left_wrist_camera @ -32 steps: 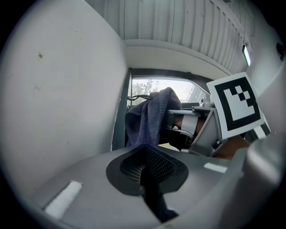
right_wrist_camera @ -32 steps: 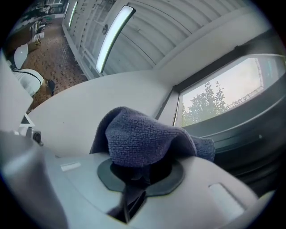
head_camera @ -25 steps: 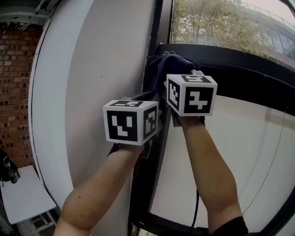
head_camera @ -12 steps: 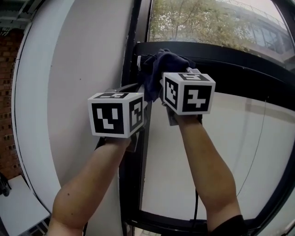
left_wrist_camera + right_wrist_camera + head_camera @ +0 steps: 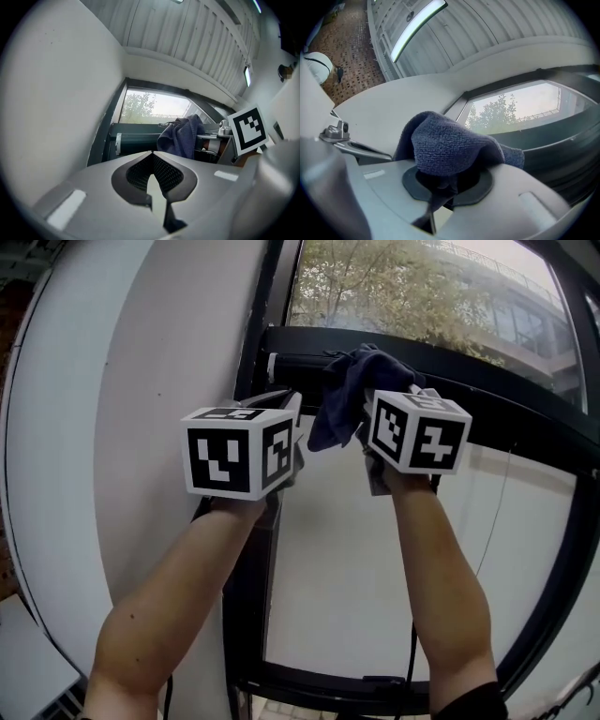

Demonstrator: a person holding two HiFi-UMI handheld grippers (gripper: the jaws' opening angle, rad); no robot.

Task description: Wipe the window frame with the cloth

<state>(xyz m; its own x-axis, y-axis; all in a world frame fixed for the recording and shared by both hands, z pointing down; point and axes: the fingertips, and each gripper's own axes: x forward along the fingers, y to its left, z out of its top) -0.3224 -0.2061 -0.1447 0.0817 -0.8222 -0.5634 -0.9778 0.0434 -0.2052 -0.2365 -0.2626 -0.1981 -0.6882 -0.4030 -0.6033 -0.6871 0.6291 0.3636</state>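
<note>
A dark blue cloth is bunched against the black horizontal bar of the window frame. My right gripper is shut on the cloth, which bulges out over its jaws. Its marker cube sits just below the bar. My left gripper is shut with nothing in it and is held beside the frame's black upright, left of the cloth. Its marker cube hides its jaws in the head view.
A white wall runs along the left of the frame. Above the bar is glass with trees and a building outside. Below it is a pale pane, and a thin cable hangs down the right side.
Both grippers have shifted right along the horizontal bar, and the cloth went with the right one. The left gripper has come up level with the right.
</note>
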